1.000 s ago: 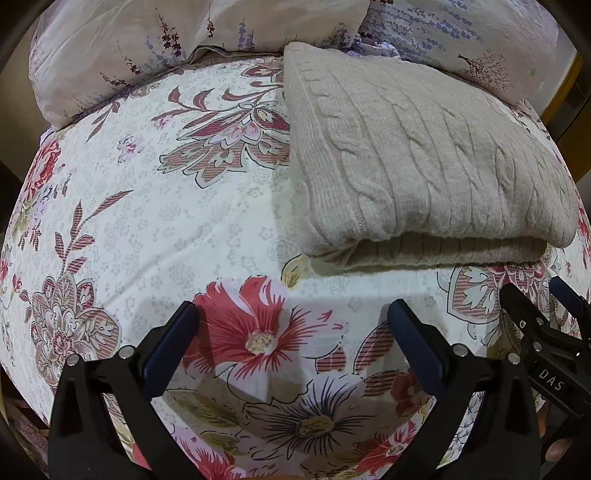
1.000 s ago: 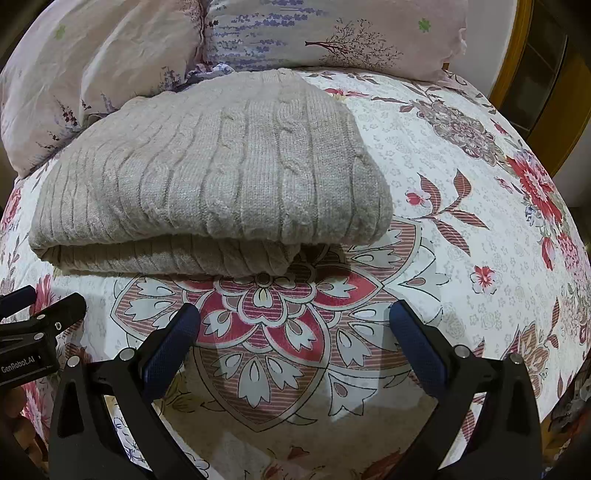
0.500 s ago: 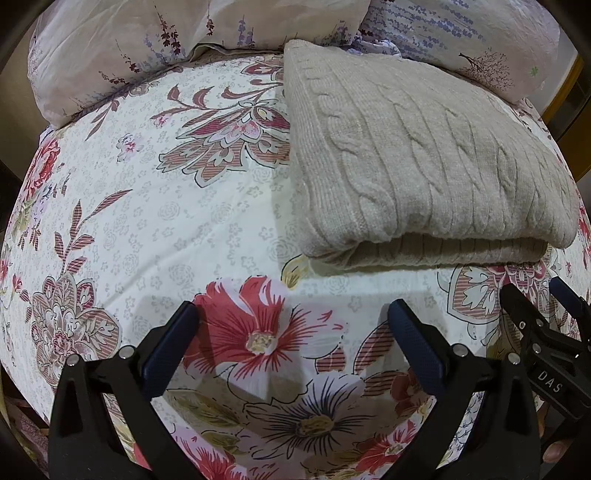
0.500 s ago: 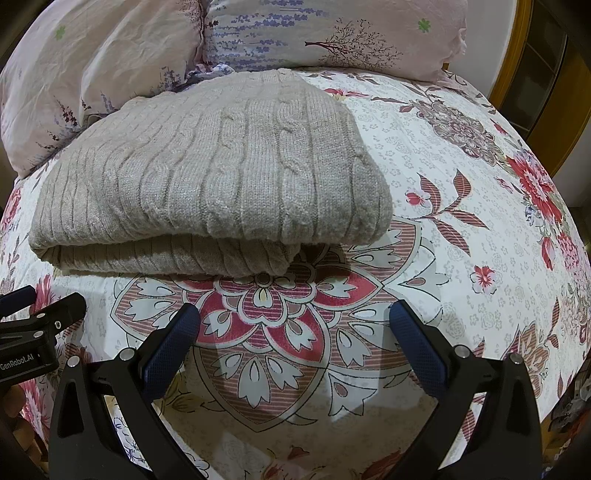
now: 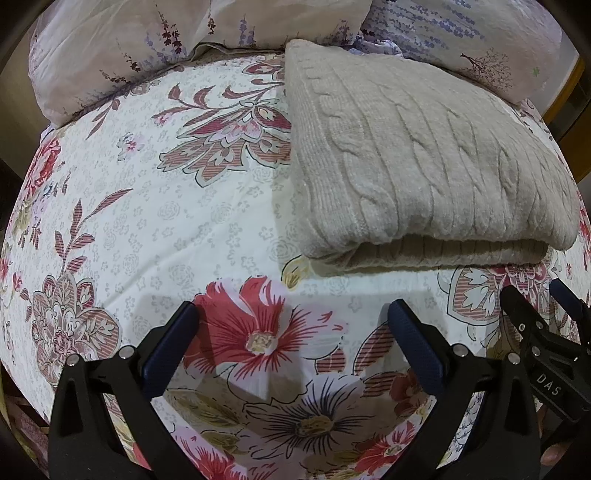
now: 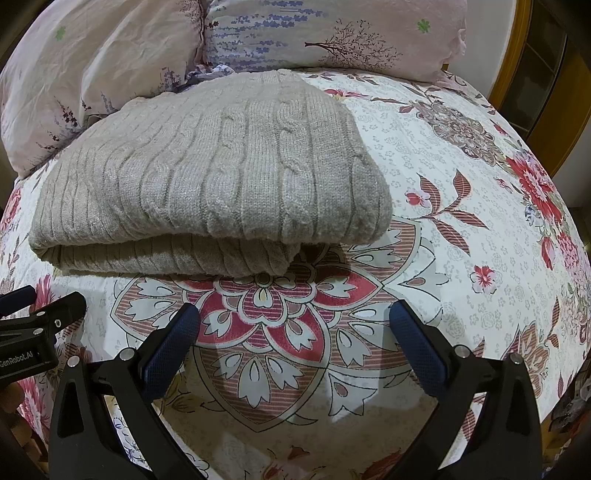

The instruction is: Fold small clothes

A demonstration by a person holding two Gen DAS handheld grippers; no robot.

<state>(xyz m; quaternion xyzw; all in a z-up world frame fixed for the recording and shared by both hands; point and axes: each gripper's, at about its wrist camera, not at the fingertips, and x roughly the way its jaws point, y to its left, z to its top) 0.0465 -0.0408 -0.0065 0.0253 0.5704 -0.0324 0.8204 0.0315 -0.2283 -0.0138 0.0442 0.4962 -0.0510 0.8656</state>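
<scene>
A beige cable-knit sweater (image 5: pixel 417 162) lies folded flat on the floral bedsheet (image 5: pixel 166 206), its folded edge toward me. It also shows in the right wrist view (image 6: pixel 221 177). My left gripper (image 5: pixel 291 325) is open and empty, hovering over the sheet short of the sweater's near left corner. My right gripper (image 6: pixel 295 325) is open and empty, short of the sweater's near right corner. Each gripper shows at the edge of the other's view: the right one (image 5: pixel 543 314) and the left one (image 6: pixel 40 306).
Pillows (image 6: pixel 317 33) with purple prints lie behind the sweater at the head of the bed. A wooden frame (image 6: pixel 535 81) stands at the far right. The floral sheet (image 6: pixel 461 221) stretches out on both sides of the sweater.
</scene>
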